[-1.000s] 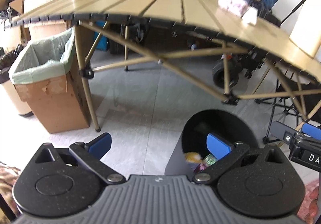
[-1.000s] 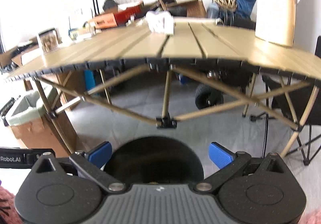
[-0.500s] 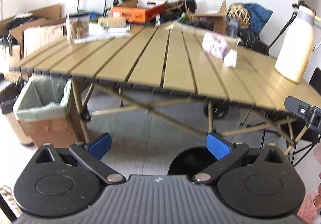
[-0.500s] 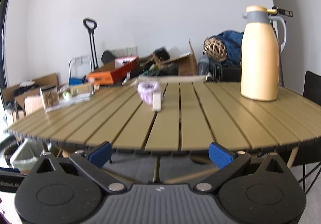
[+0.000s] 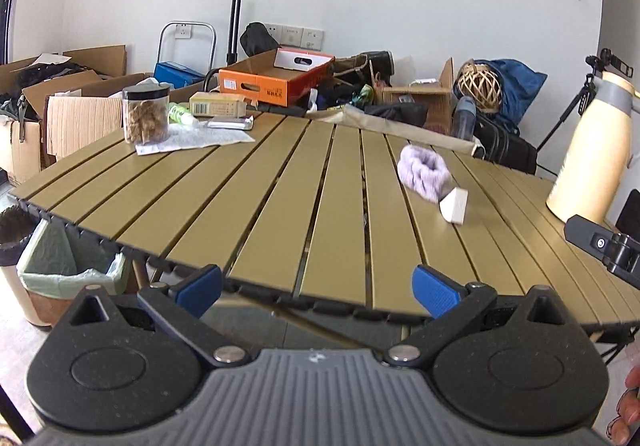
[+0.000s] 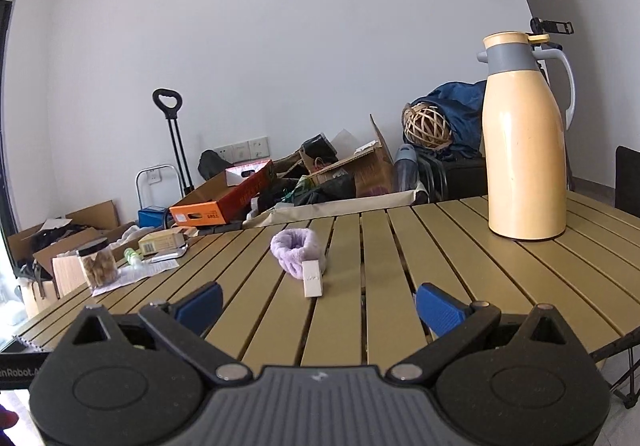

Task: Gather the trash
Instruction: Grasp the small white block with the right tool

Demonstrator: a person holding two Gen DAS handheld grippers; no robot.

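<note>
Right wrist view, right claw [image 6: 318,304] spread, empty, level above table [image 6: 460,266]

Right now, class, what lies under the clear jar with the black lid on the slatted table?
The jar stands on a white printed paper sheet spread over the table. The part of the sheet beneath the jar is covered, so anything there cannot be seen.

slatted table [image 5: 280,182] (white box [image 5: 454,205] aboard)
</note>
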